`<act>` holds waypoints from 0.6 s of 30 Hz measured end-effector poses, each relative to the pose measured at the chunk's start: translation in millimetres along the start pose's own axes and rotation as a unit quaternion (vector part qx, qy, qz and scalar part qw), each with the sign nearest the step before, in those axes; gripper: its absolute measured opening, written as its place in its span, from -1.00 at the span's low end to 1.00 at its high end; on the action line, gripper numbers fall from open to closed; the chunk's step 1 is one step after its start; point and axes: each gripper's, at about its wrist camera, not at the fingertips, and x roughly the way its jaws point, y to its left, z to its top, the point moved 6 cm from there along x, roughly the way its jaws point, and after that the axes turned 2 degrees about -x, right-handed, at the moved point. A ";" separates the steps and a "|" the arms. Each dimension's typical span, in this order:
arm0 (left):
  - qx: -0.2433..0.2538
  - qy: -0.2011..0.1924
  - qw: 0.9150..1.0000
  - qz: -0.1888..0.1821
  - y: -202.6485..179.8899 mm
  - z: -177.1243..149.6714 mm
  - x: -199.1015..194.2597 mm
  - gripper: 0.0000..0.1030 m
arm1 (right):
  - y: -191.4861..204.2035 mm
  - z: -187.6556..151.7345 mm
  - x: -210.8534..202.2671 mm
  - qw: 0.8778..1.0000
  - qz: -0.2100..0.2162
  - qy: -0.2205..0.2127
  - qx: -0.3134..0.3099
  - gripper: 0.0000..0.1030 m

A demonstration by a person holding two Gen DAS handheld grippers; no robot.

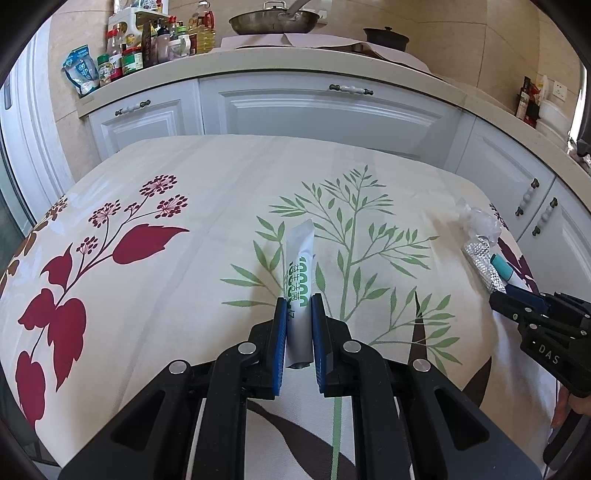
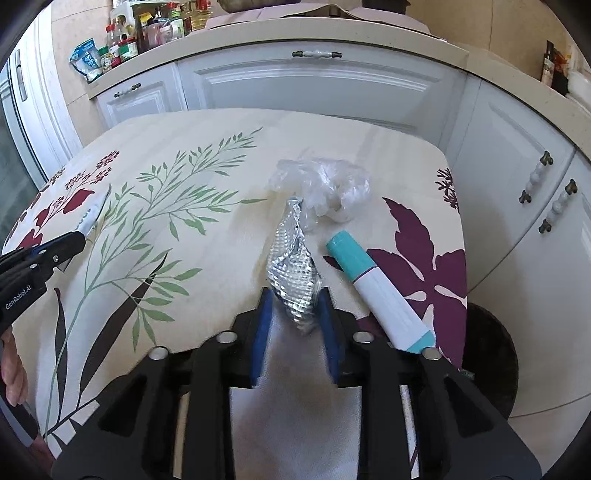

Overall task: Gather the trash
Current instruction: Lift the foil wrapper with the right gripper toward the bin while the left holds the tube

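My left gripper (image 1: 298,306) is shut on a white sachet with green print (image 1: 300,273), which sticks forward over the floral tablecloth (image 1: 207,206). My right gripper (image 2: 293,299) is shut on a crumpled strip of silver foil (image 2: 293,273). A wad of clear plastic wrap (image 2: 325,188) lies just beyond the foil, touching its far end. A white and teal tube (image 2: 376,291) lies right of the foil on the cloth. In the left wrist view the right gripper (image 1: 496,295), the foil (image 1: 482,264) and the plastic wrap (image 1: 476,221) show at the right edge.
The table stands in front of white kitchen cabinets (image 1: 325,110). The counter (image 1: 258,62) carries bottles and jars (image 1: 155,44), a wok (image 1: 273,20) and a dark pot (image 1: 386,37). A dark round object (image 2: 491,354) sits on the floor right of the table.
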 end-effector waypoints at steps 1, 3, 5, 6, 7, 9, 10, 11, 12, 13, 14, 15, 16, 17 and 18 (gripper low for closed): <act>0.000 0.000 1.000 0.000 0.2 0.4 0.4 -0.73 | -0.5 -0.3 -0.7 1.000 -0.001 -0.001 0.001 -0.55; 0.000 0.000 1.000 -0.001 0.0 0.4 0.3 -0.73 | -0.6 -1.4 -2.3 1.000 0.000 -0.004 0.004 -0.55; 0.001 -0.001 1.000 0.000 -0.4 0.2 0.4 -0.73 | -0.5 -2.1 -6.2 1.000 0.001 -0.010 0.007 -0.55; 0.002 -0.001 1.000 -0.001 -1.1 0.2 0.2 -0.73 | 0.0 -2.1 -7.9 1.000 0.002 -0.013 0.008 -0.55; 0.002 -0.001 1.000 -0.001 -1.8 -0.1 -0.1 -0.73 | 0.5 -2.2 -10.3 1.000 0.003 -0.016 0.009 -0.55; 0.005 -0.002 1.000 -0.002 -4.1 -0.8 -1.1 -0.73 | 1.7 -2.3 -17.3 1.000 0.004 -0.025 0.010 -0.55; 0.007 -0.002 1.000 -0.003 -5.9 -1.6 -1.8 -0.73 | 2.2 -2.4 -20.4 1.000 0.005 -0.029 0.011 -0.56; 0.009 -0.002 1.000 -0.004 -8.0 -2.1 -2.6 -0.73 | 3.0 -2.8 -25.3 0.999 0.006 -0.034 0.012 -0.56; 0.011 -0.002 1.000 -0.006 -10.1 -2.5 -3.5 -0.73 | 2.9 -3.3 -28.5 0.999 0.007 -0.038 0.012 -0.56; 0.012 -0.002 1.000 -0.007 -12.0 -2.6 -4.2 -0.73 | 2.9 -4.0 -33.1 0.999 0.008 -0.043 0.014 -0.56; 0.015 -0.003 1.000 -0.009 -15.1 -3.3 -5.5 -0.73 | 2.6 -4.8 -37.4 0.999 0.009 -0.047 0.016 -0.57; 0.017 -0.004 1.000 -0.012 -18.3 -3.8 -7.0 -0.73 | 1.8 -5.5 -40.9 0.999 0.010 -0.050 0.017 -0.59; 0.019 -0.005 1.000 -0.014 -20.7 -3.9 -8.2 -0.73 | 1.4 -6.2 -44.5 0.998 0.011 -0.054 0.019 -0.59; 0.022 -0.007 1.000 -0.017 -25.2 -4.3 -10.4 -0.73 | 0.3 -7.2 -48.3 0.998 0.011 -0.058 0.021 -0.59; 0.026 -0.008 0.999 -0.020 -29.3 -4.8 -12.2 -0.73 | -1.0 -8.3 -52.4 0.998 0.012 -0.062 0.024 -0.59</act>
